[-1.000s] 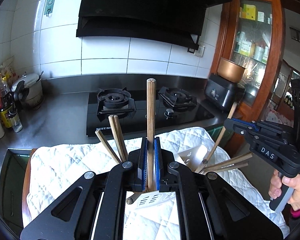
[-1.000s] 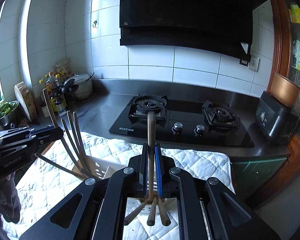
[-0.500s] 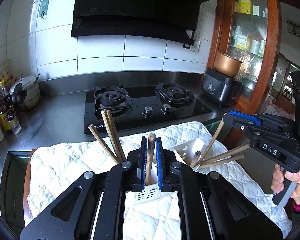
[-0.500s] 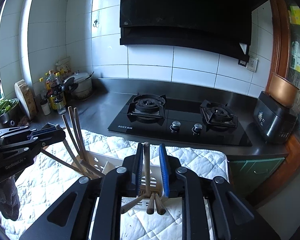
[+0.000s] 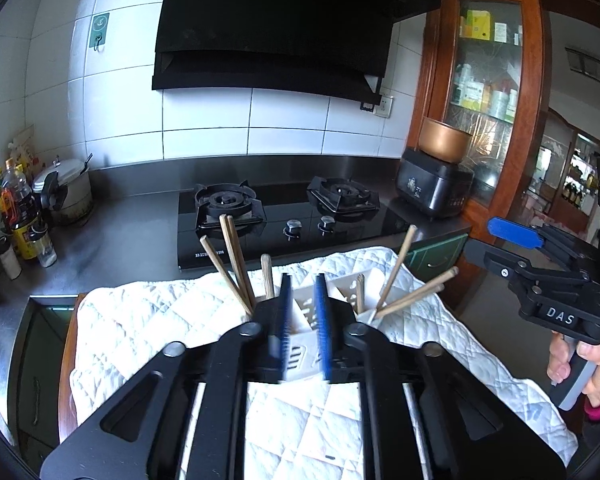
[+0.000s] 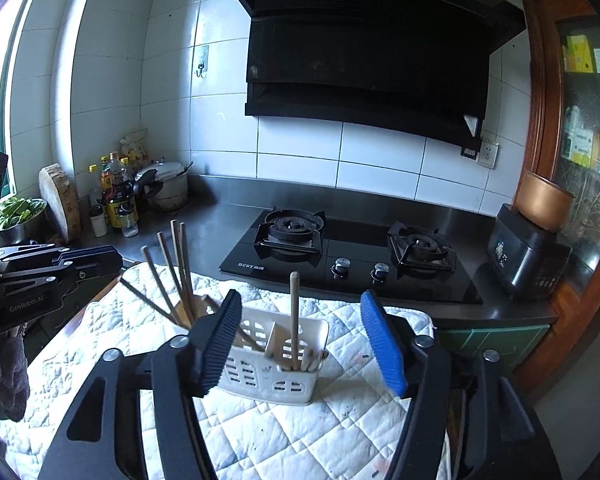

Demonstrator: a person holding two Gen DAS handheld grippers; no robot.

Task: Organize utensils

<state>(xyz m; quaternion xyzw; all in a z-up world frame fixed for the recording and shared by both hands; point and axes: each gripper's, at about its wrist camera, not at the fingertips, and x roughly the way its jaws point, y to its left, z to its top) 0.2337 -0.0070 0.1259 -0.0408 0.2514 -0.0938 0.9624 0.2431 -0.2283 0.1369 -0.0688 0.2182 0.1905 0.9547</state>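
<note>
The white slotted utensil caddy (image 6: pixel 278 364) stands on the quilted white cloth (image 6: pixel 300 432) in front of the black gas hob (image 6: pixel 352 256), and every wooden chopstick in view is already in it. One chopstick (image 6: pixel 295 320) stands nearly upright in the caddy's right compartment, with a few shorter ends beside it. A bundle of chopsticks (image 6: pixel 172 272) fans out, leaning left, from the left side. No loose utensil shows on the cloth in either view, so the sorting looks close to finished, though the cloth nearest the cameras is hidden by the gripper bodies.

The right gripper (image 6: pixel 304 344) has its blue-padded jaws spread wide on either side of the caddy. They have just been opening, and the upright chopstick stands free between them, touched by neither pad. The left gripper (image 5: pixel 303 322) has also just been opening. Its jaws stand a little apart with only the caddy's wall (image 5: pixel 306 312) showing in the gap, and the chopstick (image 5: pixel 266 276) just left of them stands loose.

The caddy is pale plastic with rows of slots, divided by inner walls. The sticks are plain brown wood, blunt-ended and uneven in lean. What seems left is to draw both grippers back and perhaps check for stray pieces.
</note>
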